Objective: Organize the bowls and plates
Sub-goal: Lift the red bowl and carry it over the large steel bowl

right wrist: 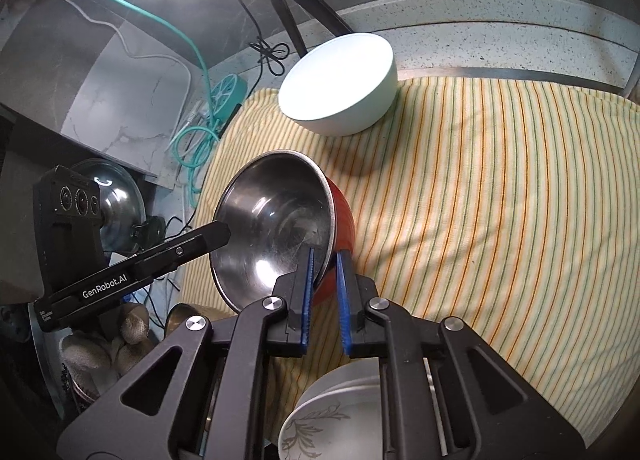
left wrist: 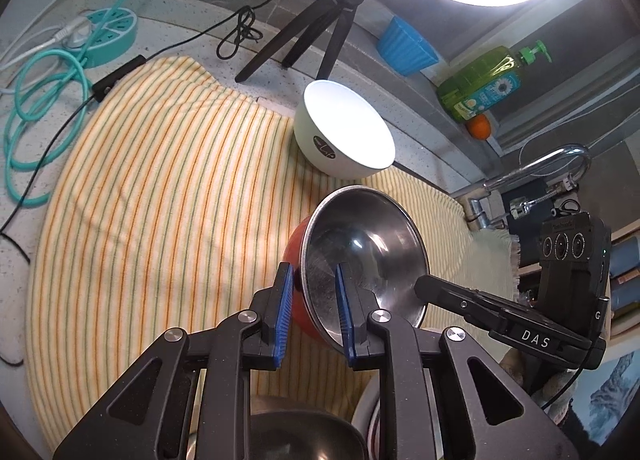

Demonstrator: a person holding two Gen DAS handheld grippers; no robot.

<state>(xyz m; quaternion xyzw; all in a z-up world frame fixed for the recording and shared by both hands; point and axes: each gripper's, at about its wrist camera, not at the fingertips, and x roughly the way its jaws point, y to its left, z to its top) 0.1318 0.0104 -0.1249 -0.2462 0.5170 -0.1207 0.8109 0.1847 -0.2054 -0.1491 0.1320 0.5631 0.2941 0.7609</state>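
A steel bowl with a red outside (left wrist: 360,256) (right wrist: 276,220) is held tilted above the striped towel (left wrist: 160,188) (right wrist: 500,188). My left gripper (left wrist: 310,316) straddles its near rim, one blue pad inside and one outside, and is shut on it. My right gripper (right wrist: 325,296) is shut on the opposite rim the same way. Each gripper shows in the other's view. A white bowl (left wrist: 344,132) (right wrist: 340,84) stands on the towel's far edge, beyond the steel bowl.
A ring light on a black tripod (left wrist: 320,32) stands behind the white bowl. Cables and a teal power strip (left wrist: 108,36) lie at the left. A blue cup (left wrist: 408,46), soap bottle (left wrist: 484,84) and faucet (left wrist: 540,168) are at the right. Stacked white dishes (right wrist: 332,416) sit below my right gripper.
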